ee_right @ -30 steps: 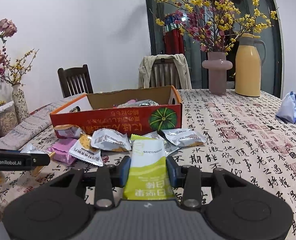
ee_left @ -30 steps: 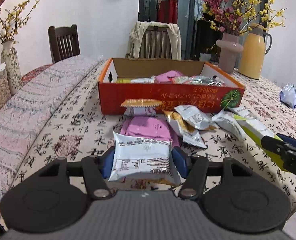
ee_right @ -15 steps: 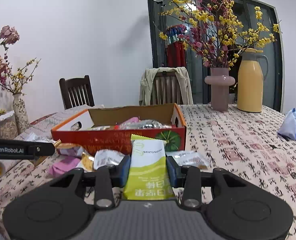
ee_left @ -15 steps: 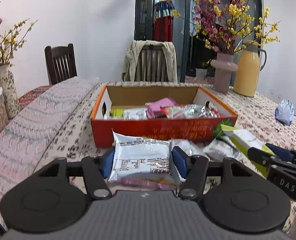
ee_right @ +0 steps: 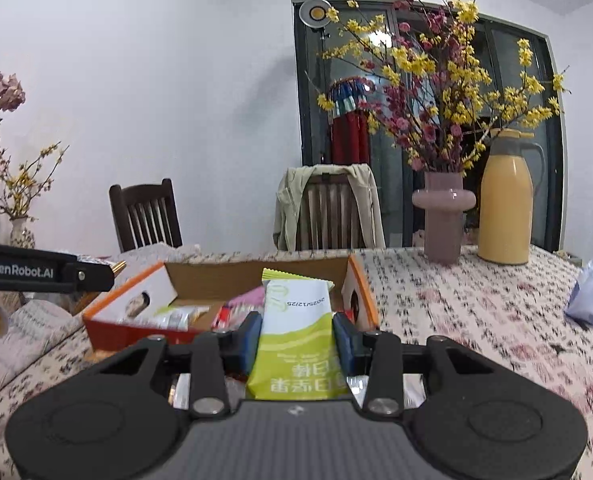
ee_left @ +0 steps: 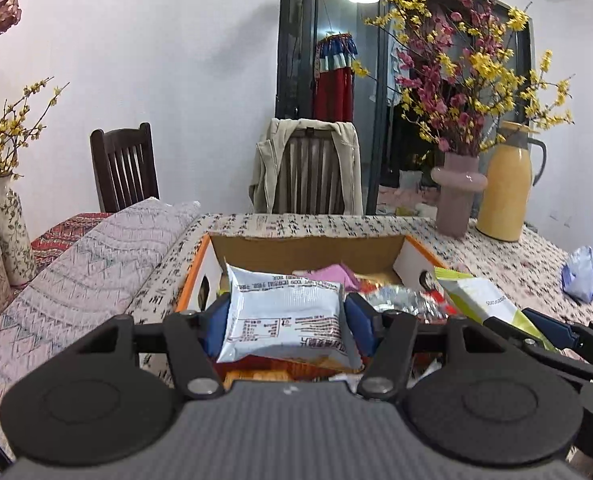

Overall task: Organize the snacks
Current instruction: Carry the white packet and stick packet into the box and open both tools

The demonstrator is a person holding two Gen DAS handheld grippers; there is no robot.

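Left hand-held gripper [ee_left: 283, 320] clamped on a white snack packet [ee_left: 284, 324], held above the orange box [ee_left: 194, 272] on the worktop [ee_left: 508, 256]. Right hand-held gripper [ee_right: 296, 338] pinches a green-white packet [ee_right: 296, 320] over the same box, near its right wall.

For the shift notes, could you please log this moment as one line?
left gripper: shut on white snack packet | right gripper: shut on green snack packet | both at orange cardboard box
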